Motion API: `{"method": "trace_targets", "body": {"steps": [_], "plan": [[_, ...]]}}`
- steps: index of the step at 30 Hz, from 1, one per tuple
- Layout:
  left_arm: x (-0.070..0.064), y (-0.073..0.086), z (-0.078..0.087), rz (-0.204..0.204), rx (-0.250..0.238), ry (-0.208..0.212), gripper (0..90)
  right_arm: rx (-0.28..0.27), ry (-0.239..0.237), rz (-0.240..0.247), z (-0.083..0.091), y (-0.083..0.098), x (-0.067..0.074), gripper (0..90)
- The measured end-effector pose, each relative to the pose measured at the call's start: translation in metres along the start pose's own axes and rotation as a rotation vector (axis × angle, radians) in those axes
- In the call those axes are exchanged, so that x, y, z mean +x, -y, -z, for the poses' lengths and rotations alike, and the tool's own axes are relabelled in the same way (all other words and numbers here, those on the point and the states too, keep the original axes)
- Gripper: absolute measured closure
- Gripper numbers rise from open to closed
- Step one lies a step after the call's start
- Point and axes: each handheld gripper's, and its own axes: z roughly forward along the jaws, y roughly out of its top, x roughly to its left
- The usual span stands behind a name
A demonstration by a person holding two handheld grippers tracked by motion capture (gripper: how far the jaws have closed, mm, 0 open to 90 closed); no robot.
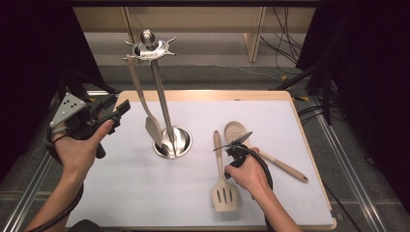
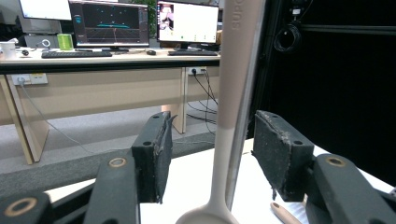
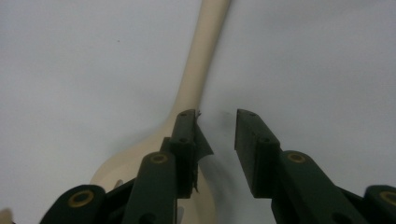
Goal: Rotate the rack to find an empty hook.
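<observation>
Hovering over the table's utensils, both grippers stand with their jaws apart and nothing pinched.

Right gripper (image 1: 237, 143) is low over the white table mat (image 1: 121, 193), between the slotted turner (image 1: 223, 186) and the skimmer spoon (image 1: 261, 150); in the right gripper view its jaws have just been spreading, part open, with a cream spoon neck (image 3: 196, 79) lying beneath and beside the left jaw, not clamped. Left gripper (image 1: 118, 112) is held off the mat's left edge, aimed at the steel utensil stand (image 1: 164, 130), where a hanging spatula (image 1: 145, 104) dangles; in the left gripper view the wide jaws frame that handle (image 2: 233, 93) without touching it.
</observation>
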Motion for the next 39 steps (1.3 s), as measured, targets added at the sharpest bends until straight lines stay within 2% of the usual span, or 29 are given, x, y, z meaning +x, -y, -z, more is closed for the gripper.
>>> {"method": "trace_targets", "body": {"steps": [2,3,4,7,8,9,10,12,14,15,16,17,18,22,23,24,25,26,27,29,30,31,32,33,36,37,39], "plan": [[0.000,0.001,0.000,0.004,0.005,0.001,46.4,0.000,0.005,-0.004,-0.003,-0.001,0.001,67.2],[0.001,0.002,0.000,0.004,0.007,0.000,46.4,-0.009,0.000,0.009,-0.005,-0.001,0.001,66.9],[0.001,0.002,0.000,0.005,0.009,-0.003,46.4,-0.001,0.007,-0.009,-0.006,-0.001,0.002,66.7],[0.002,0.002,0.000,0.007,0.010,-0.003,46.4,-0.026,0.003,0.004,-0.009,-0.003,0.004,66.5],[0.002,0.002,0.000,0.008,0.010,-0.002,46.3,-0.006,0.005,-0.013,-0.009,-0.004,0.007,66.5],[0.002,0.002,-0.001,0.008,0.011,-0.001,46.2,-0.012,0.001,-0.001,-0.010,-0.005,0.007,66.4],[0.002,0.002,-0.001,0.008,0.013,0.000,46.2,-0.040,-0.005,0.033,-0.011,-0.007,0.007,66.0],[0.002,0.003,-0.001,0.009,0.015,-0.001,46.2,-0.004,0.004,0.000,-0.010,-0.009,0.010,65.9],[0.002,0.003,-0.001,0.008,0.018,-0.001,46.2,-0.032,-0.003,0.049,-0.013,-0.011,0.009,66.0],[0.003,0.003,-0.001,0.009,0.018,-0.002,46.1,-0.015,0.006,0.015,-0.012,-0.012,0.012,65.9],[0.003,0.003,-0.001,0.009,0.018,-0.002,46.2,-0.001,0.006,0.008,-0.012,-0.013,0.013,66.0],[0.002,0.003,-0.001,0.009,0.018,-0.001,46.2,-0.009,0.006,0.028,-0.013,-0.014,0.012,65.9],[0.002,0.003,-0.001,0.007,0.019,0.000,46.2,0.002,0.006,0.009,-0.014,-0.015,0.014,65.8],[0.002,0.002,0.000,0.008,0.015,0.000,46.2,0.015,0.017,0.016,-0.018,-0.020,0.017,65.8],[0.002,0.002,0.000,0.009,0.016,0.000,46.2,0.018,0.024,0.006,-0.020,-0.020,0.019,65.8],[0.002,0.002,0.000,0.009,0.016,-0.001,46.2,0.031,0.018,0.028,-0.021,-0.022,0.019,65.8],[0.003,0.002,0.000,0.011,0.016,-0.002,46.3,0.043,0.020,0.019,-0.022,-0.023,0.021,66.1],[0.003,0.002,0.000,0.012,0.015,-0.002,46.3,0.043,0.027,0.040,-0.022,-0.024,0.021,66.0],[0.003,0.002,0.000,0.013,0.015,-0.001,46.5,0.055,0.025,0.007,-0.022,-0.025,0.024,66.3],[0.003,0.002,0.000,0.012,0.017,0.000,46.5,0.080,0.033,0.028,-0.022,-0.028,0.024,68.6],[0.003,0.003,-0.001,0.011,0.017,0.000,46.5,0.086,0.046,0.009,-0.022,-0.028,0.026,69.1],[0.003,0.003,-0.001,0.011,0.018,0.000,46.5,0.097,0.047,0.020,-0.022,-0.029,0.025,69.2],[0.003,0.003,-0.001,0.010,0.019,0.000,46.5,0.087,0.057,0.004,-0.024,-0.029,0.027,69.4],[0.003,0.003,-0.001,0.009,0.020,0.001,46.5,0.109,0.057,0.014,-0.022,-0.031,0.027,70.0],[0.002,0.003,-0.001,0.008,0.021,0.003,46.5,0.114,0.071,0.006,-0.023,-0.032,0.027,73.1],[0.002,0.003,-0.001,0.007,0.022,0.004,46.5,0.095,0.084,0.000,-0.024,-0.031,0.028,75.1],[0.002,0.003,-0.001,0.007,0.022,0.003,46.6,0.094,0.093,0.007,-0.024,-0.030,0.028,77.7]]}}
